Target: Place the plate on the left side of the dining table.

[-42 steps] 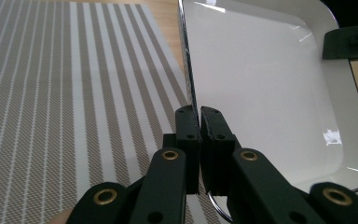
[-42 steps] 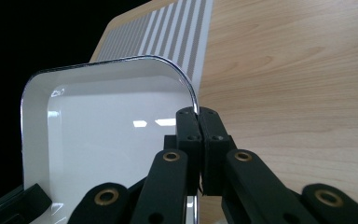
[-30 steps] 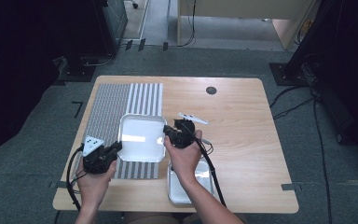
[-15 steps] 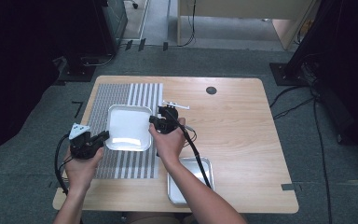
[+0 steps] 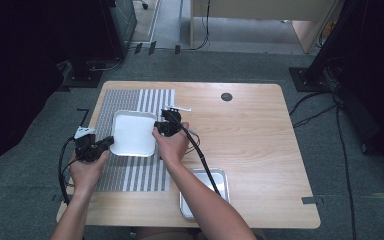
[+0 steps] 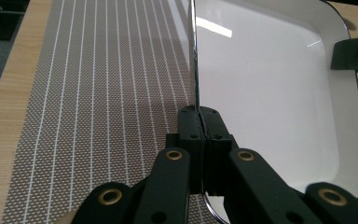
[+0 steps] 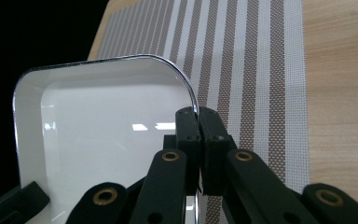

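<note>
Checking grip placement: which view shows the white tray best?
High view: the whole white tray over the striped mat, left gripper and right gripper shut on opposite rims. Each gripper view shows part of it with one clamped rim.

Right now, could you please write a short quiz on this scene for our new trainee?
1. True or false: both claws are shut on the rim of the white tray.
2. What lies under the white tray? A) bare wood B) the striped mat C) the floor
3. Fill in: a second, metal tray sits at the table's near edge, partly covered by the person's ____ forearm.

Key: 1 true: the left claw grips one side, the right claw the opposite side. 2 B. 3 right.
</note>
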A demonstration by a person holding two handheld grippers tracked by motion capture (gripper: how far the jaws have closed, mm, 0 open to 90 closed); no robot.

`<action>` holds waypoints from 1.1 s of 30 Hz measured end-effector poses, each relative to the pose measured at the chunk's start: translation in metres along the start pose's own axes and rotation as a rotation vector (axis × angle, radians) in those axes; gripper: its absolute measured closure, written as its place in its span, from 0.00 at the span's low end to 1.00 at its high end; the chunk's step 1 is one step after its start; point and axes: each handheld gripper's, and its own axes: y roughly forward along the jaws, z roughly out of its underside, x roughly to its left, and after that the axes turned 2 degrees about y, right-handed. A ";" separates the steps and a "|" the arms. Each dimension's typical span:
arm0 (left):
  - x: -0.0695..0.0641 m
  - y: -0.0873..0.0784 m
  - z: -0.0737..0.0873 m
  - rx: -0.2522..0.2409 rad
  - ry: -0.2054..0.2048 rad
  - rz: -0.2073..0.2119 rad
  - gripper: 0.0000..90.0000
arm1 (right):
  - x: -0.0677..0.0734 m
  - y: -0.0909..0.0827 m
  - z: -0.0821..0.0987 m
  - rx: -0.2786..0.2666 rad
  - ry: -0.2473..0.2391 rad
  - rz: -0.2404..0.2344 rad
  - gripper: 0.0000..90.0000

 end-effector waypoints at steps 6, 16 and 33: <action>0.019 0.019 -0.003 0.050 -0.048 0.027 1.00 | -0.001 0.021 -0.004 0.024 0.015 0.015 0.99; 0.035 0.048 0.001 0.101 -0.124 0.015 1.00 | -0.006 0.056 -0.005 0.038 0.039 0.061 0.98; 0.044 0.066 -0.004 0.082 -0.191 -0.006 1.00 | -0.012 0.075 -0.010 -0.012 0.057 0.033 0.97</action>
